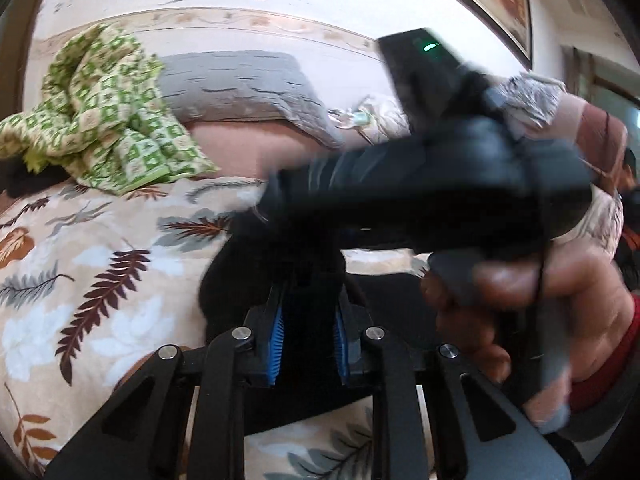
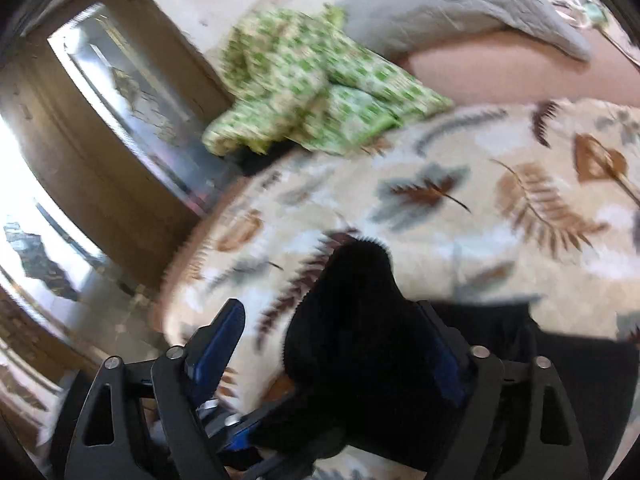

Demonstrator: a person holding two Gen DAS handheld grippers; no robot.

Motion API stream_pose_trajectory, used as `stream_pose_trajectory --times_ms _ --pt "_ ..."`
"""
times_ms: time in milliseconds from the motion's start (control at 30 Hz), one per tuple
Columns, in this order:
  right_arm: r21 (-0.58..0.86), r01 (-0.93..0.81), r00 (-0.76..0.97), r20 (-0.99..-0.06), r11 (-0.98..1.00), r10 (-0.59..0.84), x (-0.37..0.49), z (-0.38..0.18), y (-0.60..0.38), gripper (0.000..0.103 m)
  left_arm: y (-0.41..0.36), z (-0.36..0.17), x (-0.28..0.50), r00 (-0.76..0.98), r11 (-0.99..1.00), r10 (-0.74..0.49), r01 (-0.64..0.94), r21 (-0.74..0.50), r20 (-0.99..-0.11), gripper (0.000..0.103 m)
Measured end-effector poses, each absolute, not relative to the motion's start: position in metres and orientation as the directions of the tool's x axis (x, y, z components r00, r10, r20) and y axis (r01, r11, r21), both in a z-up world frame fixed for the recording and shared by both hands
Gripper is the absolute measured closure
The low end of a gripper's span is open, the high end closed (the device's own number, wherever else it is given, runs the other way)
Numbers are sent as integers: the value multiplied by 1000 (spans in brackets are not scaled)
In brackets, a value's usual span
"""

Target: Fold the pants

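The black pants (image 1: pixel 224 292) lie on a leaf-print bedspread (image 1: pixel 100 260). My left gripper (image 1: pixel 310 294) is shut on a fold of them, its blue pads close together with black cloth pinched between. Right of it, a hand (image 1: pixel 520 300) holds the right gripper's black handle (image 1: pixel 460 200), which is blurred. In the right wrist view the right gripper (image 2: pixel 332 312) stands open. A bunch of the pants (image 2: pixel 352 340) rests against its right finger, and a gap shows before the left pad (image 2: pixel 224 340). More black cloth (image 2: pixel 580 380) lies flat at the right.
A crumpled green checked cloth (image 1: pixel 104 112) (image 2: pixel 312 100) and a grey pillow (image 1: pixel 240 88) (image 2: pixel 460 4) lie at the head of the bed. The bed's edge drops to the floor (image 2: pixel 100 320) at the left, beside a wooden cabinet with glass (image 2: pixel 120 100).
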State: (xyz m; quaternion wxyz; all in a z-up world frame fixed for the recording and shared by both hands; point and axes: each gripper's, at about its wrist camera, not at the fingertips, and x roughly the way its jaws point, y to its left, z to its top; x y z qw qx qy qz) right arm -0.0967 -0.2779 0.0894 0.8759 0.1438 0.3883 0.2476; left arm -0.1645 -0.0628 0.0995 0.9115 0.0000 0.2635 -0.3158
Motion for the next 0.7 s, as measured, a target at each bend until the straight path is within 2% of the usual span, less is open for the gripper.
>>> stream_pose_trajectory --times_ms 33,100,167,200,233,333,433,700 --pt "431 -316 589 -609 845 531 -99 86 -284 89 -63 100 -166 648 789 -589 590 -172 -482 85" --pt "463 -307 605 -579 831 546 -104 84 -301 89 -57 105 -170 614 754 -639 620 -217 -463 80" --pt "442 -306 638 -561 843 527 -114 90 -319 90 -51 112 -173 586 714 -688 652 -254 -429 61" --pt "434 -302 652 -555 849 516 -118 93 -326 90 -47 116 -175 589 707 -698 658 -260 -406 48" --pt "436 -294 666 -545 851 510 -122 97 -336 90 -44 118 -176 596 705 -702 659 -261 -390 46" --pt "444 -257 715 -510 858 478 -137 106 -372 90 -35 120 -169 607 714 -696 641 -281 -384 46" --pt "436 -208 739 -516 876 433 -145 105 -401 90 -35 109 -151 602 747 -661 580 -325 -447 46" --pt "343 39 686 -692 938 225 -129 34 -446 90 -77 71 -139 540 778 -597 570 -264 -593 46"
